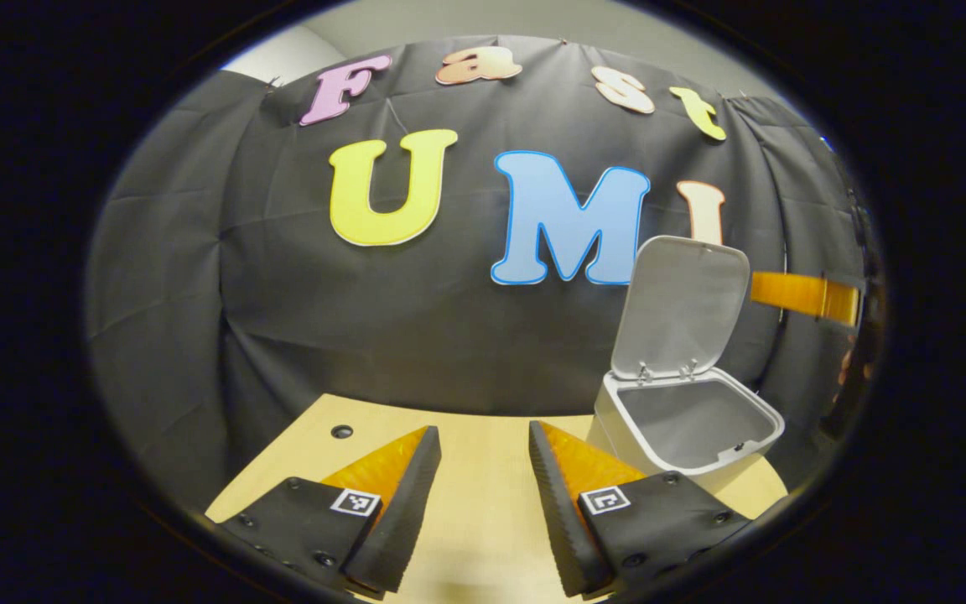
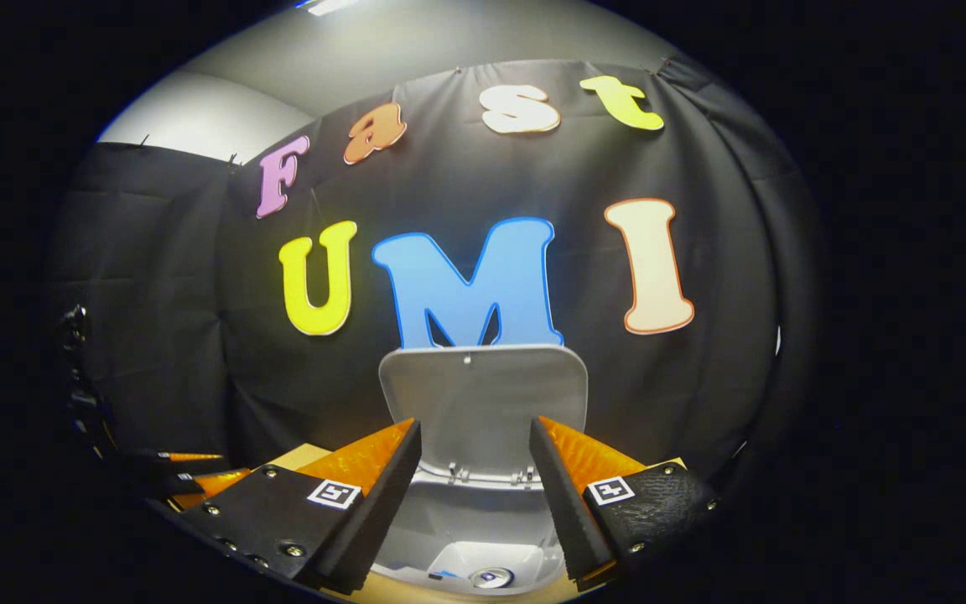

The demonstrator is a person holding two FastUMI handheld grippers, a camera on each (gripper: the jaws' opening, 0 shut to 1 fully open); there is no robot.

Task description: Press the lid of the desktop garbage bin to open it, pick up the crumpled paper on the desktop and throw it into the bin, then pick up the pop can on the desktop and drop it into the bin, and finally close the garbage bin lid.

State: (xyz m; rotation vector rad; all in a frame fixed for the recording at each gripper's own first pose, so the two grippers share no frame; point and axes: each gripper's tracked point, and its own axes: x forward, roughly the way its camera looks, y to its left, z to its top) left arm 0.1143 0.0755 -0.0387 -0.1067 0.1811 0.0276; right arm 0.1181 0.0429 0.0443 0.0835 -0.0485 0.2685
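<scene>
Tabletop holds one bin, lid raised; one can inside; both grippers spread, empty.

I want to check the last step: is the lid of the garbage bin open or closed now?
Open. The lid stands upright on its hinges above the bin, and the right gripper view looks down into the bin at a pop can.

a staged recording booth inside an office-like room, not a lived-in home. a creased black cloth backdrop is pinned up as a wall behind a pale wooden desktop with a small round hole in it, and above the cloth plain white wall and a ceiling light show. the gripper fingers carry square printed tracking markers, a sign of a data-collection setup.
</scene>
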